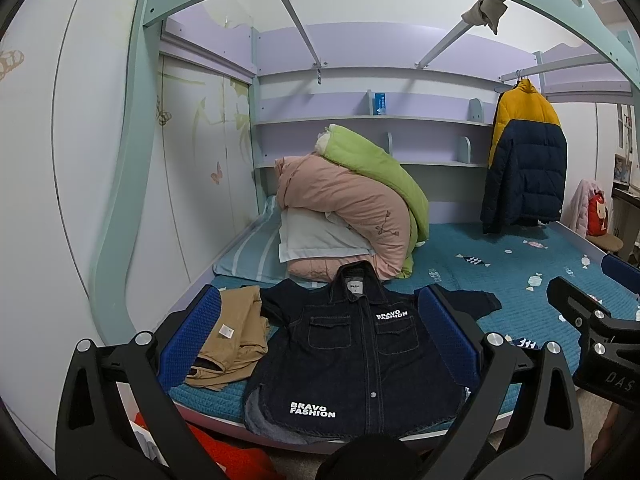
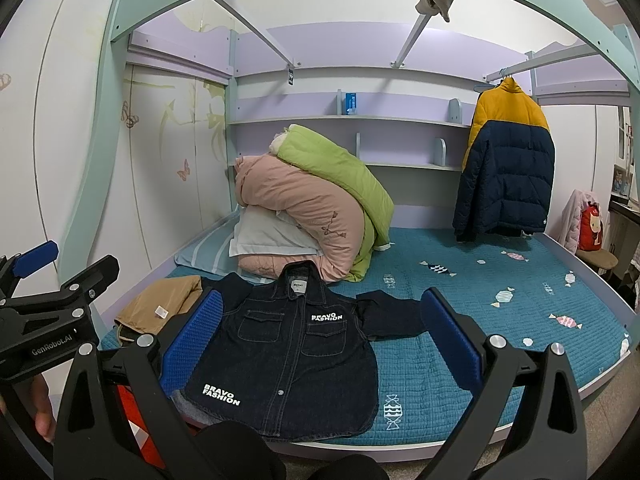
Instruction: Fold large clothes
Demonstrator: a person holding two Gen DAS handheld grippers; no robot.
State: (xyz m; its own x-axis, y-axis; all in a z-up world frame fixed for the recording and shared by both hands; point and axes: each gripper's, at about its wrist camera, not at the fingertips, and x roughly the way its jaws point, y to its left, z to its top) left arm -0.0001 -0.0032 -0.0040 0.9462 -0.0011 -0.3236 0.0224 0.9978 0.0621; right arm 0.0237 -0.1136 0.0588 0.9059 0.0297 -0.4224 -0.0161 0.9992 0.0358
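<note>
The dark denim shirt (image 1: 352,364) lies flat on the teal bedspread (image 2: 480,308), collar far, hem near, long axis running near-to-far. The left gripper (image 1: 320,340) and right gripper (image 2: 320,344) hover spread wide, holding nothing.

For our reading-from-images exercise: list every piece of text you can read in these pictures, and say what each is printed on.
"BRAVO FASHION": shirt chest, and again near its hem.
"GenRobot.AI": left tool body, right wrist view.
"DAS": right tool body, cut off at the frame edge.
Collar label, trousers tag, shelf box: too small to read.
</note>
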